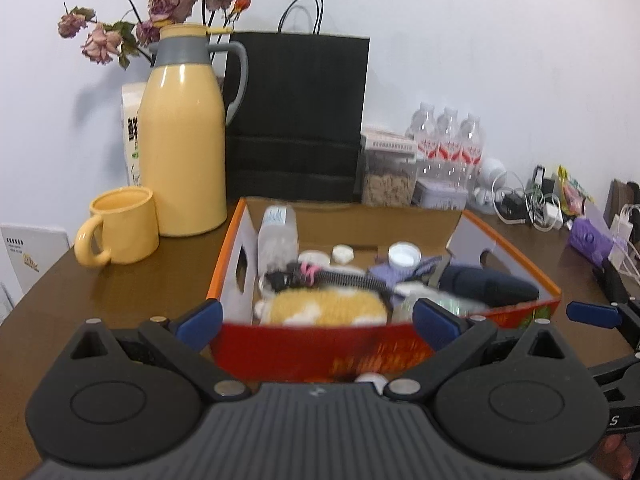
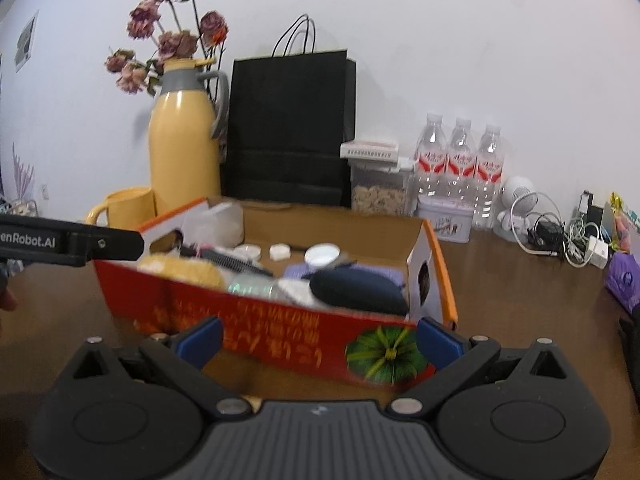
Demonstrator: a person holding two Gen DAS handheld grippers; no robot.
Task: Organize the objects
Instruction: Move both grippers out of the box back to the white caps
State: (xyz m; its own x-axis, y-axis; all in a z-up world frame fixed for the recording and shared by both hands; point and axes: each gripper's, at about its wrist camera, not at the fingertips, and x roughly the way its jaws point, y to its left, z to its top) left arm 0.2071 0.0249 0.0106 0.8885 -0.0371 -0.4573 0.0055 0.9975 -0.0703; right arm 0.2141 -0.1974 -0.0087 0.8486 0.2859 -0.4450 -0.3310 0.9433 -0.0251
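An open red and orange cardboard box point(image 1: 320, 344) point(image 2: 280, 332) sits on the brown table in front of both grippers. It holds a yellow plush toy point(image 1: 324, 308) point(image 2: 180, 270), a black comb point(image 1: 344, 278), a dark blue pouch point(image 1: 488, 284) point(image 2: 356, 290), a clear bottle point(image 1: 276, 236), white lids and purple cloth. My left gripper point(image 1: 316, 322) is open and empty, its fingers just before the box's near wall. My right gripper point(image 2: 318, 338) is open and empty before the box's near right corner. The left gripper's arm shows in the right wrist view point(image 2: 72, 242).
A yellow thermos point(image 1: 184, 136), a yellow mug point(image 1: 120, 226), dried flowers and a black paper bag point(image 1: 296, 116) stand behind the box. Water bottles point(image 2: 460, 168), a cereal container point(image 2: 380, 188), a tin, cables and chargers point(image 2: 560, 236) lie at the back right.
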